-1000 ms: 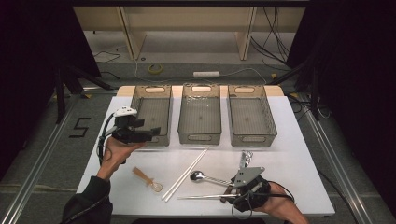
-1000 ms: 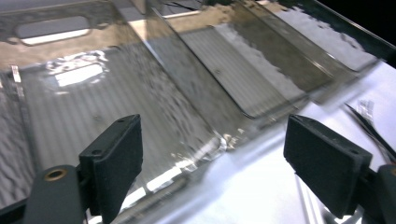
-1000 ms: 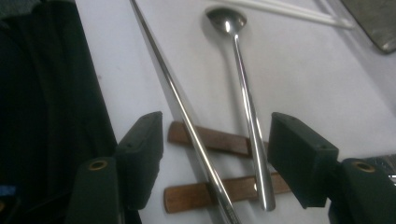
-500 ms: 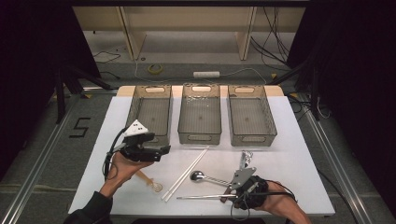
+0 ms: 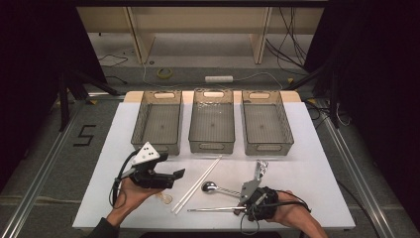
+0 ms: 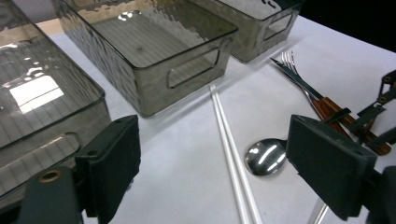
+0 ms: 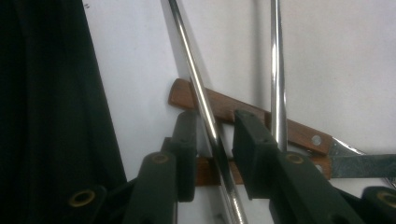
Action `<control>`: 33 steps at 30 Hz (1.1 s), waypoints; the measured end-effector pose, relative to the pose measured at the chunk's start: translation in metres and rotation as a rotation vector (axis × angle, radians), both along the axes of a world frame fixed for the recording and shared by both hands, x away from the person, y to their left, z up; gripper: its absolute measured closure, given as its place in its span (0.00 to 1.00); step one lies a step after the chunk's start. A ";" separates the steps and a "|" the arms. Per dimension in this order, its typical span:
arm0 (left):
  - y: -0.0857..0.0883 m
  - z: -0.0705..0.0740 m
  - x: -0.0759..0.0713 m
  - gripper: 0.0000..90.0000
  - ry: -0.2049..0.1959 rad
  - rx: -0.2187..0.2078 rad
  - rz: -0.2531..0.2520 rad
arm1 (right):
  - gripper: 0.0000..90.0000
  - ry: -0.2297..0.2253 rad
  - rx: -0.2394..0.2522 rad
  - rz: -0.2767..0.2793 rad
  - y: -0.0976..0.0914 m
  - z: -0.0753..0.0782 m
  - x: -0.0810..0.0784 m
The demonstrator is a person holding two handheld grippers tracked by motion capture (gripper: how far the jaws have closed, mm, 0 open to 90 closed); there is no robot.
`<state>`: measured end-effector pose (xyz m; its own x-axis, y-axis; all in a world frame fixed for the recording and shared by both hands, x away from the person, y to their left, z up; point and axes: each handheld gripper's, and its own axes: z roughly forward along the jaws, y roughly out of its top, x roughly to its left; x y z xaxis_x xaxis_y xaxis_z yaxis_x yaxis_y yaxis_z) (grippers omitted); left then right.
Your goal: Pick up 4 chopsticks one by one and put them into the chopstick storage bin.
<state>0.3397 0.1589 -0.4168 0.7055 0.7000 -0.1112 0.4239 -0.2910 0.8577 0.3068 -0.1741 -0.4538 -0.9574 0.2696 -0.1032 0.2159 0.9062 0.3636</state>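
Right claw: sitting at lower centre of its own view, jaws having just been closing around a steel handle, a narrow gap showing on each side; wood-handled knives lying beneath on the white table.
Left claw: spreading wide, empty, hovering over white chopsticks and spoon, lower half of frame.
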 end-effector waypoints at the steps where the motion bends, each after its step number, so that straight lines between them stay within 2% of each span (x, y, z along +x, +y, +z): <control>1: -0.001 0.000 -0.001 0.19 0.000 -0.004 -0.002 | 0.81 0.004 -0.005 -0.005 0.001 0.000 0.000; 7: -0.003 -0.004 -0.007 0.19 0.005 0.012 -0.023 | 0.85 0.003 -0.039 0.014 0.004 -0.002 0.001; 12: -0.004 -0.005 -0.008 0.19 0.011 0.013 -0.027 | 0.88 0.000 -0.051 0.045 0.005 -0.003 0.001; 17: -0.008 -0.008 -0.009 0.19 0.014 0.032 -0.047 | 0.92 -0.005 -0.058 0.073 0.004 -0.003 0.002; 18: -0.008 -0.008 -0.009 0.19 0.012 0.034 -0.047 | 0.93 0.000 -0.057 0.063 0.004 -0.002 0.001; 22: -0.010 -0.009 -0.009 0.19 0.010 0.039 -0.056 | 0.94 -0.014 -0.068 0.102 0.003 -0.002 0.002; 25: -0.011 -0.009 -0.010 0.20 0.012 0.046 -0.065 | 0.94 -0.019 -0.064 0.099 0.003 0.000 0.001; 30: -0.017 -0.011 -0.011 0.20 0.015 0.054 -0.090 | 0.95 -0.036 -0.050 0.124 0.000 0.005 0.001; 33: -0.023 -0.012 -0.013 0.20 0.016 0.070 -0.119 | 0.95 -0.044 -0.043 0.130 -0.001 0.009 0.000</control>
<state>0.3272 0.1354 -0.4286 0.7823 0.6182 -0.0765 0.3961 -0.3989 0.8271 0.3065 -0.1752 -0.4443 -0.9783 0.1382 -0.1546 0.0806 0.9404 0.3304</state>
